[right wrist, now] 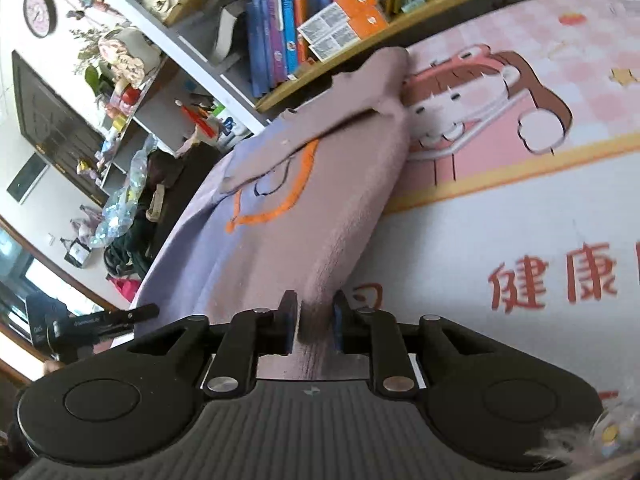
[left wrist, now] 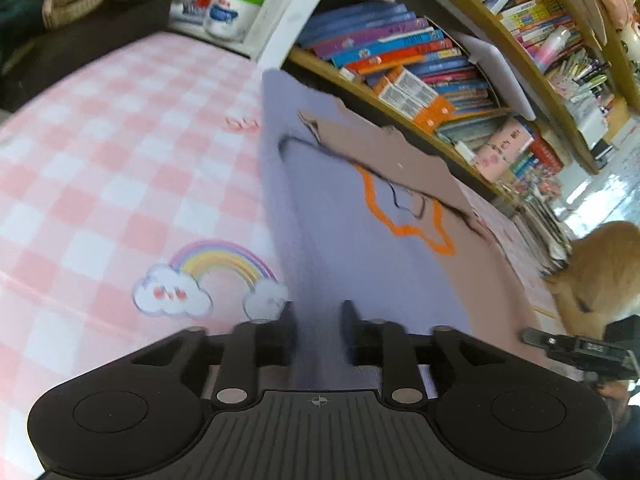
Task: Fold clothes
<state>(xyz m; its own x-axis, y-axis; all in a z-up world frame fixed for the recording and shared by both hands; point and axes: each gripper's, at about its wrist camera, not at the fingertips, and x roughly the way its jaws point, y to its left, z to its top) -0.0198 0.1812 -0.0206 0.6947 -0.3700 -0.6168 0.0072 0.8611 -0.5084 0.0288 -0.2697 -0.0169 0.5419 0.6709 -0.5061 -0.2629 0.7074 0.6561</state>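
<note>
One garment (left wrist: 344,216) is lying on the pink checked bedspread (left wrist: 100,152), its long axis running from the lower centre up toward the bookshelf (left wrist: 420,72) in both views. It is lilac and mauve, with an orange star outline. Two grippers are holding it: the left gripper (left wrist: 318,320) is loosely straddling lilac cloth, pad contact unclear; the right gripper (right wrist: 316,312) is pinching mauve cloth.

- One lilac-and-mauve garment (left wrist: 340,208)
- Two grippers: left gripper (left wrist: 319,316), right gripper (right wrist: 316,312)
- One wall clock (right wrist: 39,13), upper left
- One rainbow print (left wrist: 208,276)
</note>
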